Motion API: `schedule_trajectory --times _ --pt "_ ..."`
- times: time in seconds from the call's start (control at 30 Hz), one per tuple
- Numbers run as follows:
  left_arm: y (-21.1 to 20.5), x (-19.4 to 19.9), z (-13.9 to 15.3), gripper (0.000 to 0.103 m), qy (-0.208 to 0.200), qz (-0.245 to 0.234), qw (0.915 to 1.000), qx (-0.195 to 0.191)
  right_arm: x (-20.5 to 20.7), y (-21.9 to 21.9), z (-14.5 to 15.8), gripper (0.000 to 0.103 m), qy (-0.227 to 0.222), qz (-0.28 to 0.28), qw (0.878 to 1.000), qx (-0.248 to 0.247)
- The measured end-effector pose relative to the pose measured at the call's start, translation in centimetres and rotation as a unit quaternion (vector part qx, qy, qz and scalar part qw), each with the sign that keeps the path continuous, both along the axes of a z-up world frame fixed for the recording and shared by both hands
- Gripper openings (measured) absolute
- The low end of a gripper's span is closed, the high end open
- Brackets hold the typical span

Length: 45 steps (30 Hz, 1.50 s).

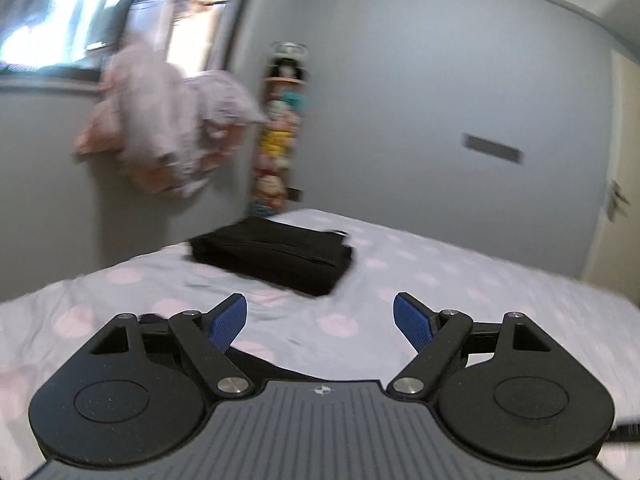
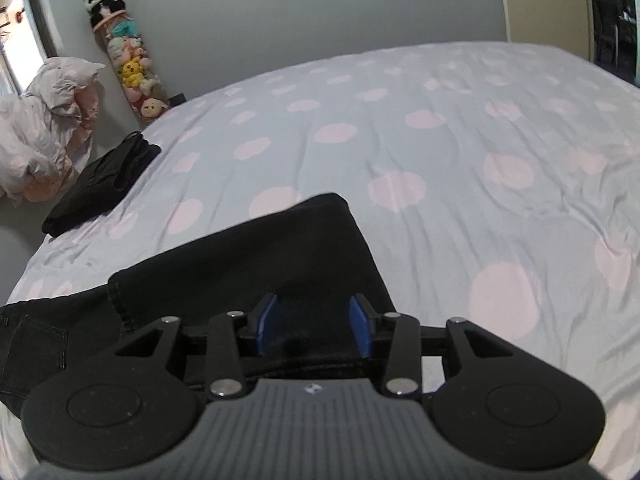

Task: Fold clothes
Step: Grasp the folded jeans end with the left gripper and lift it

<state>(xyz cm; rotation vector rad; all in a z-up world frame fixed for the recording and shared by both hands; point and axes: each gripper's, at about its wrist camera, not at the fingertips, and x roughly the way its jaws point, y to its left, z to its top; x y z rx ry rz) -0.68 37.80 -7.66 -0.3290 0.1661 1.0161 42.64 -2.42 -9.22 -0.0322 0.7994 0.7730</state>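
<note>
Folded black stack (image 2: pixel 100 180) lay at far left of the spotted bed (image 2: pixel 440 152). Left gripper (image 1: pixel 320 320) hovered above the sheet, jaws wide apart, holding nothing. Right gripper (image 2: pixel 314 328) sat over the near black garment (image 2: pixel 260 256), jaws apart, cloth between them, unclamped.

Black trousers (image 2: pixel 248 264) lie partly folded on the bed, well apart from a folded black garment (image 2: pixel 100 178).

Your left gripper (image 1: pixel 320 322) hangs level with its blue pads (image 1: pixel 229 322) spread wide, gripping nothing; your right gripper (image 2: pixel 314 326) tilts down, fingers (image 2: pixel 266 322) parted, narrower than the left
</note>
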Motion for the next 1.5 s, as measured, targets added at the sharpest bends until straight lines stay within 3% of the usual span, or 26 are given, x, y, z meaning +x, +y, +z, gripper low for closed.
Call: schedule_trajectory --times 0.17,0.3,0.4,0.6,0.93,1.07,1.3,1.43,1.5 --pt "3.1 -3.8 1.2 0.094 -0.021 0.103 0.9933 -0.047 0.0 0.0 -0.3 0.044 0.005 -0.006 1.0 -0.013" --pt "6.0 -7.4 1.0 0.094 -0.039 0.177 0.9737 -0.139 -0.1 0.2 -0.5 0.044 0.005 -0.004 1.0 -0.024" --pt "7.8 -9.3 -0.3 0.094 -0.063 0.196 0.9583 -0.198 0.0 0.5 -0.8 0.044 0.006 -0.003 0.999 -0.034" --pt "9.7 -10.9 -2.5 0.094 -0.068 0.234 0.9376 -0.248 0.1 0.7 -1.0 0.044 0.009 -0.001 0.999 -0.048" --pt "12.0 -9.3 -8.1 0.09 -0.084 0.255 0.8946 -0.357 -0.5 1.6 -1.1 0.044 0.0 0.014 0.997 -0.076" --pt "12.7 -9.0 -8.8 0.09 -0.078 0.269 0.8888 -0.362 -0.7 2.0 -1.2 0.045 -0.004 0.02 0.996 -0.09" --pt "13.7 -9.8 -9.9 0.072 -0.101 0.277 0.8799 -0.373 -0.6 2.4 -1.2 0.045 -0.006 0.021 0.995 -0.102" --pt "13.1 -9.5 -8.9 0.049 -0.093 0.271 0.8922 -0.349 -0.6 2.4 -1.3 0.045 -0.008 0.022 0.994 -0.102" --pt "12.5 -9.1 -7.9 0.041 -0.083 0.259 0.9044 -0.329 -0.6 2.3 -1.3 0.045 -0.008 0.023 0.995 -0.102"
